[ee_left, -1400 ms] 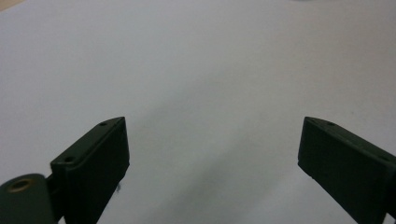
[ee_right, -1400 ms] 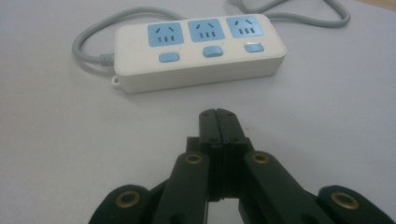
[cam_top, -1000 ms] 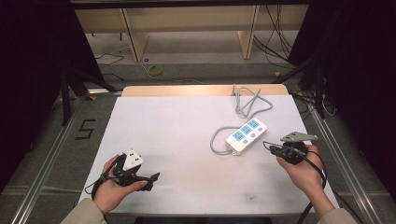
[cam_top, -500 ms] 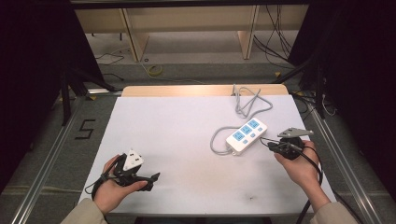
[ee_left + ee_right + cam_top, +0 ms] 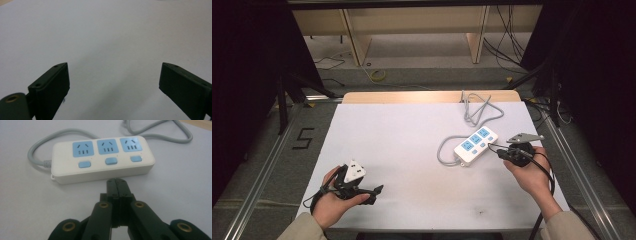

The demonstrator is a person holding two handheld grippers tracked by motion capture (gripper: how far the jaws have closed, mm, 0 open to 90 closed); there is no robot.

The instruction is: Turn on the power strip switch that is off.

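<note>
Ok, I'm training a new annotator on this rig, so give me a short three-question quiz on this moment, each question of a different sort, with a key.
1. True or false: the right gripper has its jaws pressed together, holding nothing.
2. How many blue sockets does the white power strip have? A) two B) three C) four
3. Fill in: the left gripper, held low over the white table, has its jaws ____.

Key:
1. True; they meet just short of the strip's side, apart from it.
2. B; each socket has a blue button beneath it.
3. Open, with bare table between them.
</note>
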